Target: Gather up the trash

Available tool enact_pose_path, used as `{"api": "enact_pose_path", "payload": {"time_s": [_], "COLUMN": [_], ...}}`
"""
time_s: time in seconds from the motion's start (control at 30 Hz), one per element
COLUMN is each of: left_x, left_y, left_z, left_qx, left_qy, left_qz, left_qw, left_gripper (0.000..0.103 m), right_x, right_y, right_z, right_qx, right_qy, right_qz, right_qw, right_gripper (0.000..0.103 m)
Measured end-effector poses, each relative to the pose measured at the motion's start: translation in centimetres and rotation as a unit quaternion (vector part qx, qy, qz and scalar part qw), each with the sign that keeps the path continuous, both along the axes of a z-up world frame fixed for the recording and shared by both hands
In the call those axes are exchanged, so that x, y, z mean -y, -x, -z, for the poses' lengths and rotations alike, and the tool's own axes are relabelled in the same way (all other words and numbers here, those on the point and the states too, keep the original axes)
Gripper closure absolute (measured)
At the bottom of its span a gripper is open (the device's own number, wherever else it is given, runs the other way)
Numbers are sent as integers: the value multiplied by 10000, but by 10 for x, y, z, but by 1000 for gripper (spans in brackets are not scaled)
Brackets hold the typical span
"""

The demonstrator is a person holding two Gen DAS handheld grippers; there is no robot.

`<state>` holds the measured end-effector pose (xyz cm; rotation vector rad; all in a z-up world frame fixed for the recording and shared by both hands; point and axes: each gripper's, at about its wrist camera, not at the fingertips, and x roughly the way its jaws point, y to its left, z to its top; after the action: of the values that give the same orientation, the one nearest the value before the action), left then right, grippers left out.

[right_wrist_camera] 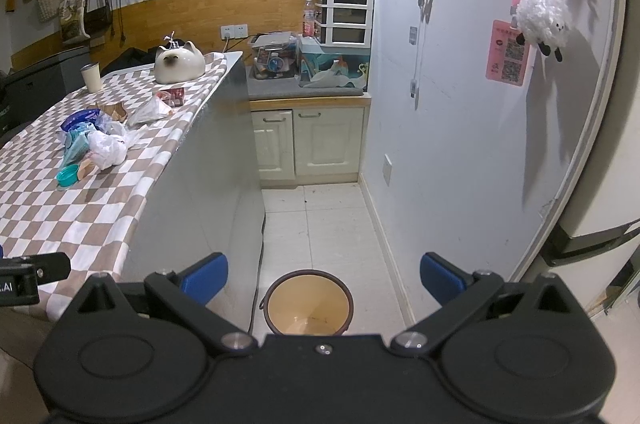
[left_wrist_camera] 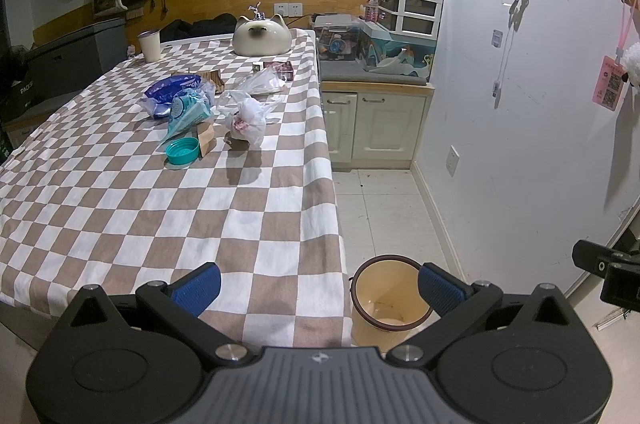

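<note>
A heap of trash lies mid-table on the checked cloth [left_wrist_camera: 160,224]: a knotted white plastic bag [left_wrist_camera: 245,119], a clear bag [left_wrist_camera: 262,83], a blue wrapper [left_wrist_camera: 170,95], a teal pouch [left_wrist_camera: 187,113], a small brown paper piece [left_wrist_camera: 207,139] and a teal lid [left_wrist_camera: 183,151]. The same white bag [right_wrist_camera: 107,148] and teal lid [right_wrist_camera: 68,176] show at the left of the right wrist view. A cream bucket [left_wrist_camera: 390,300] stands on the floor by the table's corner. My left gripper [left_wrist_camera: 318,288] is open and empty, near the table's front edge. My right gripper [right_wrist_camera: 324,278] is open and empty above the bucket [right_wrist_camera: 308,306].
A cat-shaped ceramic piece [left_wrist_camera: 262,37], a cream cup [left_wrist_camera: 150,44] and a small red box [left_wrist_camera: 282,68] sit at the table's far end. A low cabinet [left_wrist_camera: 376,125] with boxes and drawers fills the back corner. Tiled floor [right_wrist_camera: 324,224] runs between table and wall.
</note>
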<state>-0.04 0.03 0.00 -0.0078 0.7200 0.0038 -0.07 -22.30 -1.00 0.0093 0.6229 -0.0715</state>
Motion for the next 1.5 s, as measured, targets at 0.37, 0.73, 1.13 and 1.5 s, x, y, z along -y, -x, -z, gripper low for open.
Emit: {"api": "enact_pose_path", "payload": {"time_s": [0.37, 0.73, 1.13, 1.5], "left_x": [0, -1, -44, -113], "left_y": [0, -14, -45, -95], "left_z": [0, 11, 35, 33], "left_qx": [6, -12, -70, -31], "left_qy": [2, -8, 73, -149], "left_qz": [0, -34, -502, -1085], "left_qw": [10000, 10000, 9987, 9940], "left_gripper": [0, 0, 0, 0], "right_x": [2, 13, 4, -43], "right_y": [0, -3, -40, -94], "right_z": [1, 11, 35, 36], "right_qx": [-11, -25, -117, 7], "right_qy": [-4, -107, -410, -615], "right_qz": [14, 108, 7, -518], "right_qw": [10000, 9999, 9991, 9968], "right_gripper": [0, 0, 0, 0]}}
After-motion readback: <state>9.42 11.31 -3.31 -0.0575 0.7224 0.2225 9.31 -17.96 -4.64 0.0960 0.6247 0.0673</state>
